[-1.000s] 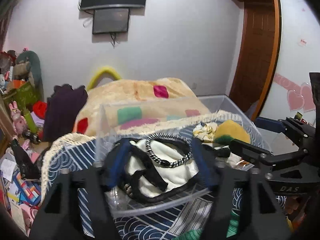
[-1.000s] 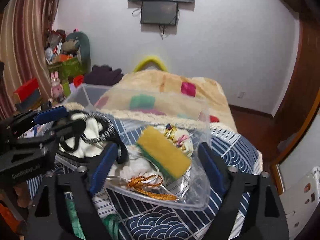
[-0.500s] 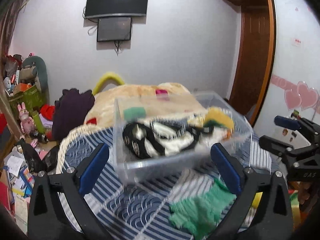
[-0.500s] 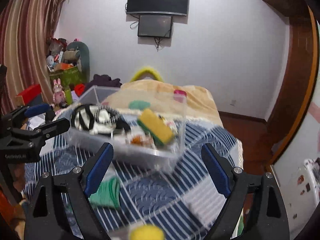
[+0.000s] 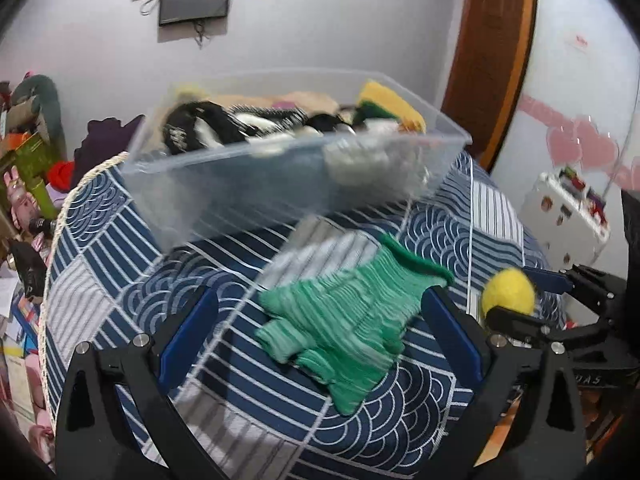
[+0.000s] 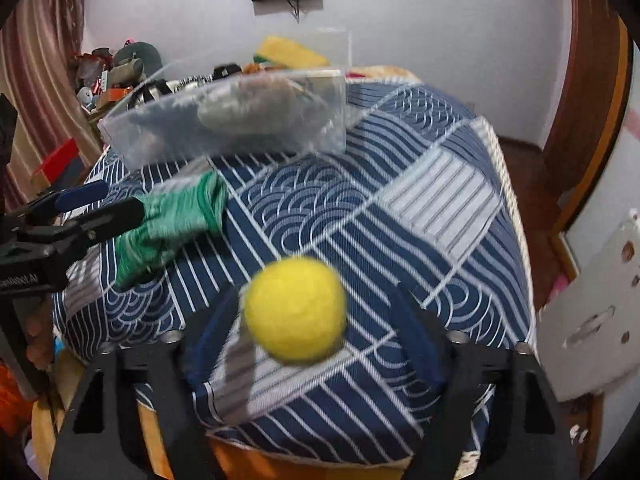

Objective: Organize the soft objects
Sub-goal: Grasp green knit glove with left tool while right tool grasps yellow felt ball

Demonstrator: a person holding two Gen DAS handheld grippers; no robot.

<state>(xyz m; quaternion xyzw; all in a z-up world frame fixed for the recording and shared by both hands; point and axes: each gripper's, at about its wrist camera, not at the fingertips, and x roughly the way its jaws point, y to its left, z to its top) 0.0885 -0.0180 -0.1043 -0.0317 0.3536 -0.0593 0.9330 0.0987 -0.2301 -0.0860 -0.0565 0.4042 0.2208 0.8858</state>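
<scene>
**A:** Blue-padded and spread wide, your left gripper [image 5: 316, 332] hangs over the green glove [image 5: 348, 316], which lies flat on the patterned blue cloth [image 5: 104, 272] between the two fingers. Nothing is pinched. Since the glove lies loose outside the box, I judge you are lining up to take it.

**B:** And your right gripper [image 6: 316, 344]?

**A:** Its jaws also stand apart, with the yellow ball [image 6: 295, 310] sitting between them at the near edge of the cloth. The pads look just clear of it, though blur makes contact hard to rule out. In the left view the same ball sits near the right edge, by the right gripper's tips.

**B:** Where do these go?

**A:** Farther out, the clear plastic box [image 5: 280, 184] rests on the far side of the cloth. It already holds soft things: a black-and-white bundle [image 5: 208, 128] to the left and a yellow-and-green sponge [image 5: 388, 106] to the right. That suggests the box is your collecting place, and the glove and ball are the two things left outside it.

**B:** Any caution?

**A:** The glove is limp, so a pinch at one edge would probably let the rest dangle. The ball may roll off the near edge if you nudge it.
</scene>
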